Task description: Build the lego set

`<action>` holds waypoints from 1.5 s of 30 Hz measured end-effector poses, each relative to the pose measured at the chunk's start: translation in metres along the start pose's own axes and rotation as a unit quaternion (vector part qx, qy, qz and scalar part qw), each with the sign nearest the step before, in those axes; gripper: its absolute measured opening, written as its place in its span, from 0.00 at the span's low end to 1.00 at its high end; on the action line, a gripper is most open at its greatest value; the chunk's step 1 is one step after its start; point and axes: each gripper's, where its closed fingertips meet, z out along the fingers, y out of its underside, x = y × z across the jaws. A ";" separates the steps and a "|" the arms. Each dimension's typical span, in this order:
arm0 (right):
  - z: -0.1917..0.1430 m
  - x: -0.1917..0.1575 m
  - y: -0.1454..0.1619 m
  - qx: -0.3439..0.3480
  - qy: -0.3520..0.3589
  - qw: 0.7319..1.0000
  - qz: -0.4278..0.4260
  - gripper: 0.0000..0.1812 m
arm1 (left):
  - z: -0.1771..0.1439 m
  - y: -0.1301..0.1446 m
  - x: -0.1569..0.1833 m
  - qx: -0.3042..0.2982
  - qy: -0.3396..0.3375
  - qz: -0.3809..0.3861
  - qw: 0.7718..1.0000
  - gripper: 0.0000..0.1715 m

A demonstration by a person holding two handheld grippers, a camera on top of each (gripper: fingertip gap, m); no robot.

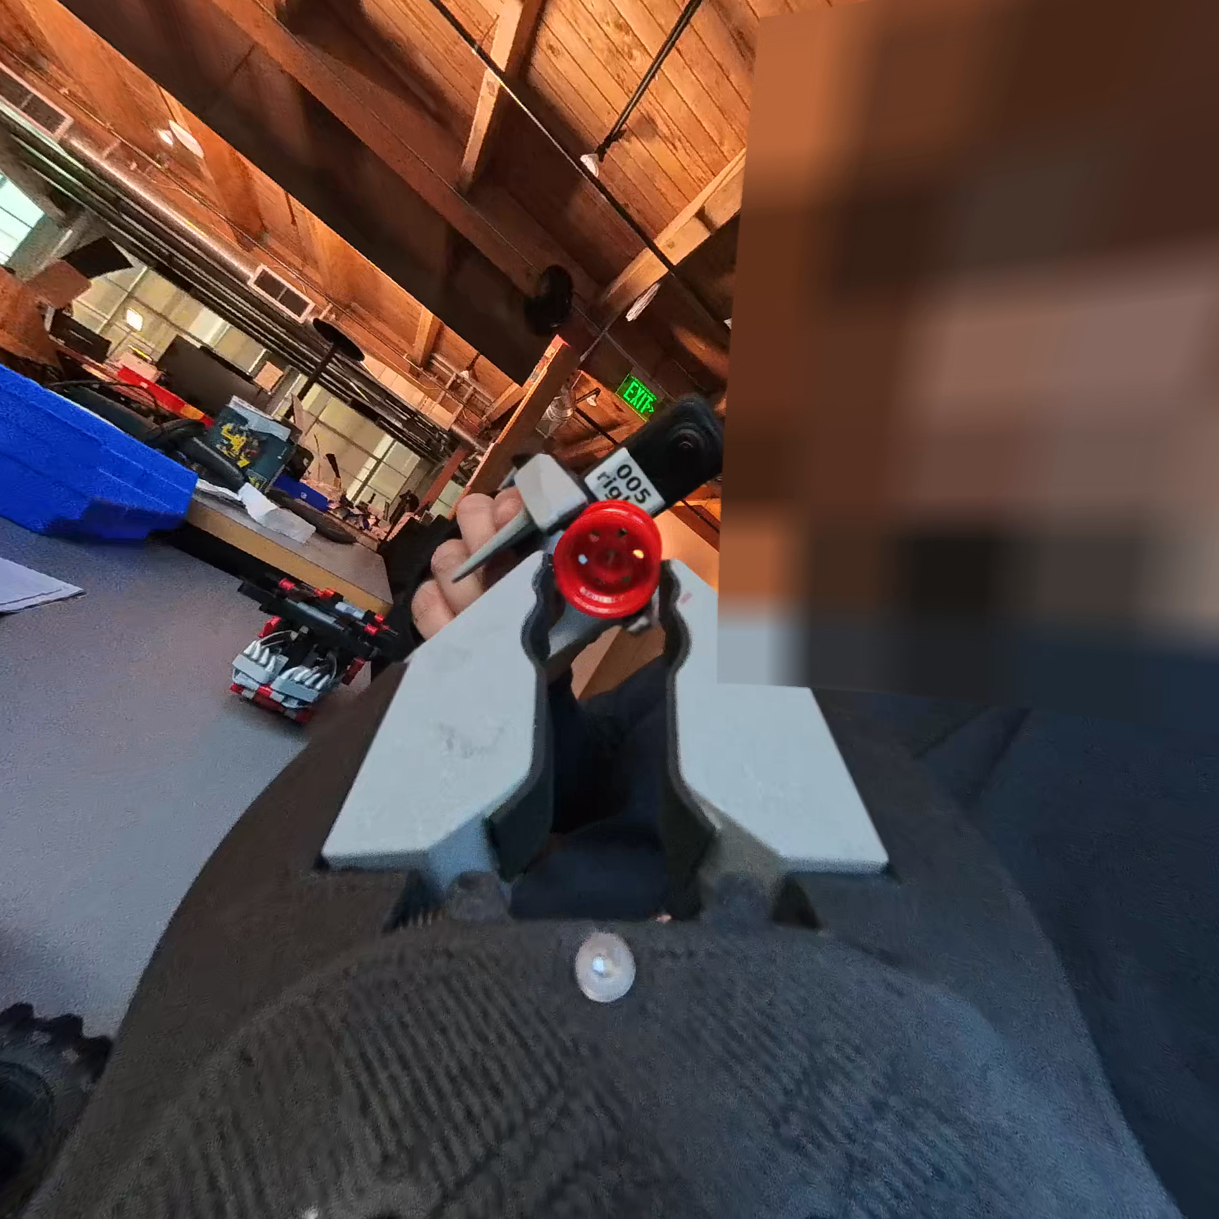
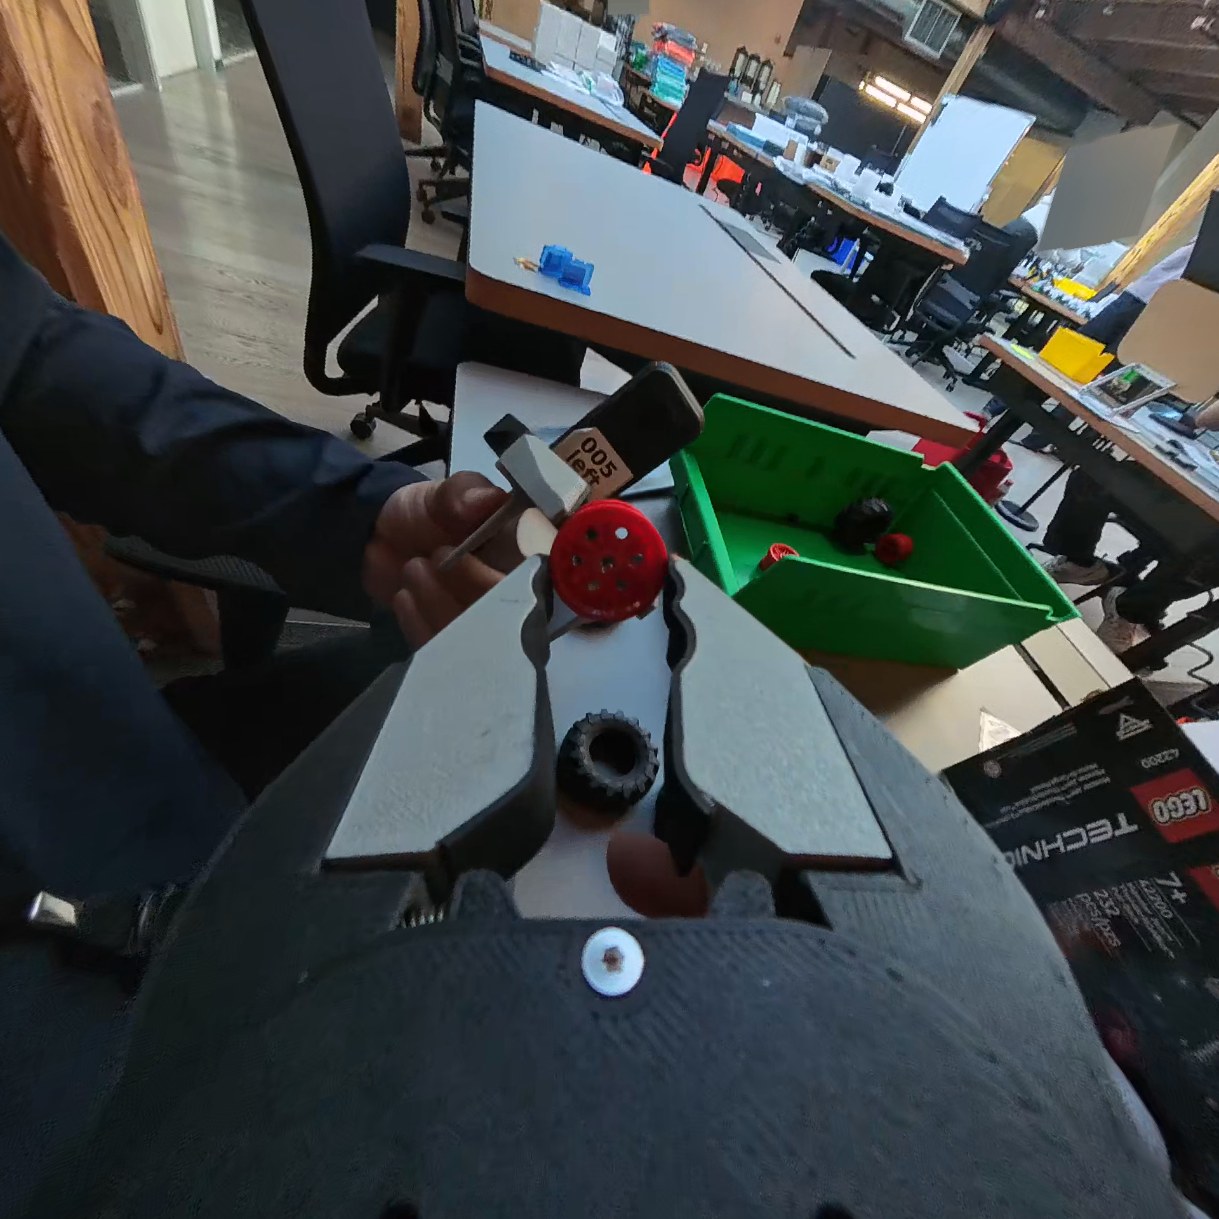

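- We see a glossy red plastic wheel hub (image 2: 607,570).
- We see a matt black rubber tyre (image 2: 607,758) with a knobbly tread.
- Our green bin (image 2: 877,617) is smooth plastic.
- The desk (image 2: 613,666) looks smooth and matt grey.
- The ceiling (image 1: 409,132) is bare wood.

Both wrist cameras sit close behind their claws. The left wrist view tilts up toward the ceiling beams (image 1: 396,165); the right wrist view looks down over the green bin (image 2: 890,613). Both share the red wheel hub (image 1: 607,557) at the fingertips.
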 end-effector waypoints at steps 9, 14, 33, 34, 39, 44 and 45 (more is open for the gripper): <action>-0.008 0.027 0.095 -0.200 -0.038 0.973 0.110 0.16 | -0.057 0.024 -0.067 -0.207 -0.276 0.067 0.936 0.21; 0.002 0.019 0.141 -0.283 -0.068 0.947 0.138 0.16 | -0.104 0.076 -0.113 -0.446 -0.416 0.117 0.784 0.27; -0.021 0.006 0.138 -0.327 -0.092 0.927 0.160 0.16 | -0.116 0.089 -0.121 -0.485 -0.402 0.135 0.765 0.34; -0.021 0.005 0.136 -0.330 -0.096 0.926 0.158 0.16 | -0.113 0.090 -0.123 -0.485 -0.395 0.142 0.767 0.34; -0.015 0.008 0.138 -0.368 -0.109 0.913 0.139 0.16 | -0.084 0.093 -0.135 -0.475 -0.335 0.086 0.809 0.35; 0.009 0.001 0.148 -0.407 -0.141 0.896 0.105 0.16 | -0.101 0.089 -0.134 -0.507 -0.353 0.131 0.775 0.36; 0.014 -0.001 0.149 -0.412 -0.145 0.894 0.097 0.16 | -0.102 0.091 -0.132 -0.507 -0.352 0.136 0.775 0.36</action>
